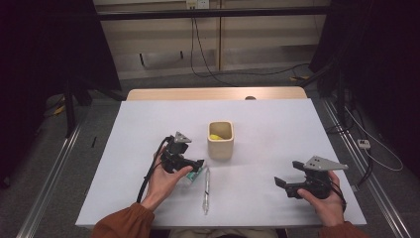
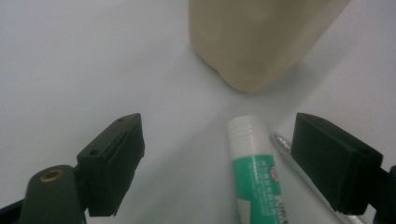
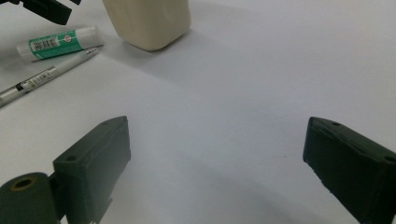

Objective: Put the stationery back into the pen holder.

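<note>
A green-and-white glue stick [image 2: 254, 175] lies on the white table with its ribbed white cap toward a beige cup [image 2: 257, 37]. My left gripper [image 2: 217, 154] hangs open just above it, one jaw on each side of the stick. A silver pen [image 2: 286, 143] rests right beside the stick, by the right-hand jaw. From above, the left gripper [image 1: 197, 166] is just left of the cup [image 1: 220, 146], over the glue stick [image 1: 192, 177] and the pen [image 1: 206, 191]. My right gripper [image 1: 288, 173] is open over bare table at the front right, nothing between its jaws [image 3: 215, 163].
Something yellow [image 1: 214, 137] lies inside the cup. The right gripper view has the cup [image 3: 149, 21], glue stick [image 3: 58, 42] and pen [image 3: 46, 74] farther off. The table [image 1: 277, 124] has a wooden strip along its far edge; cables lie on the floor behind it.
</note>
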`<state>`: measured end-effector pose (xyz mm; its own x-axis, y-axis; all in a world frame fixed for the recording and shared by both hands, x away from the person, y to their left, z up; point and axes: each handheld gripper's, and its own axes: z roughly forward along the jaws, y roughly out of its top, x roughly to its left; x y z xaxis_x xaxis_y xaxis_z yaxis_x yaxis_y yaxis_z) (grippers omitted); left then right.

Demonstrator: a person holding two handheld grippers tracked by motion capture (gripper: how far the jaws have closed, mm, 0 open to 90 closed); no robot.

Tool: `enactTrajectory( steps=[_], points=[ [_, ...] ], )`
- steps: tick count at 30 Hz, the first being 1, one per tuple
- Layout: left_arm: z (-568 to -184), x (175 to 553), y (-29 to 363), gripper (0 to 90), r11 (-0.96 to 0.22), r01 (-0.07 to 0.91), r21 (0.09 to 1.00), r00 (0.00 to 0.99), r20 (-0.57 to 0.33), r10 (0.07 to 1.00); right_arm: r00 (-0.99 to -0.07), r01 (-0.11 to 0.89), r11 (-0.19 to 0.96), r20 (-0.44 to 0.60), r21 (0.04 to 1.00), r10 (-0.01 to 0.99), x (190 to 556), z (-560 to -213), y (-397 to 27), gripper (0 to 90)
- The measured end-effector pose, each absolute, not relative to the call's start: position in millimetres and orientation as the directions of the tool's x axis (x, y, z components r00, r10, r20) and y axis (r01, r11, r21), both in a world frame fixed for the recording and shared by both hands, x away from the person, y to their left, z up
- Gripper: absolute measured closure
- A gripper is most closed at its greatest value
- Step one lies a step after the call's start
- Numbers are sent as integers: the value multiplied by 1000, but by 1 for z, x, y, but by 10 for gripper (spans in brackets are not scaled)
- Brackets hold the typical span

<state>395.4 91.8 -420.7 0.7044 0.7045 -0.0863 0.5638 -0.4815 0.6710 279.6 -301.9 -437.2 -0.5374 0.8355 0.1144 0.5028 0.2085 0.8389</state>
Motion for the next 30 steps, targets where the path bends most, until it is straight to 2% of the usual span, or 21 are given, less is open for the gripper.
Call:
enactTrajectory(
  steps=[4, 6, 9, 11, 15, 20, 26, 30],
  points=[
    [-425, 396, 87, 200, -508, 584, 633, 704, -83, 705, -542, 505, 212, 116, 837, 832, 280, -438, -301, 76],
    [-429, 396, 84, 262, -517, 596, 615, 710, -102, 697, -541, 510, 211, 121, 834, 832, 280, -438, -301, 75],
    [-432, 397, 81, 291, -527, 611, 590, 703, -99, 704, -542, 510, 212, 120, 834, 831, 280, -438, -302, 75],
    [-433, 396, 79, 389, -535, 607, 588, 709, -95, 699, -543, 510, 212, 121, 833, 831, 280, -438, -302, 75],
    [-433, 394, 77, 434, -533, 607, 589, 707, -96, 701, -539, 511, 210, 120, 833, 834, 280, -438, -302, 75],
    [-435, 393, 74, 533, -537, 611, 582, 714, -111, 691, -535, 514, 207, 122, 832, 836, 281, -439, -303, 75],
    [-438, 391, 69, 558, -567, 609, 554, 720, -86, 689, -529, 516, 204, 122, 832, 840, 281, -439, -303, 75],
    [-438, 389, 65, 624, -576, 606, 548, 714, -56, 698, -527, 515, 205, 120, 832, 841, 281, -439, -303, 75]
  ],
)
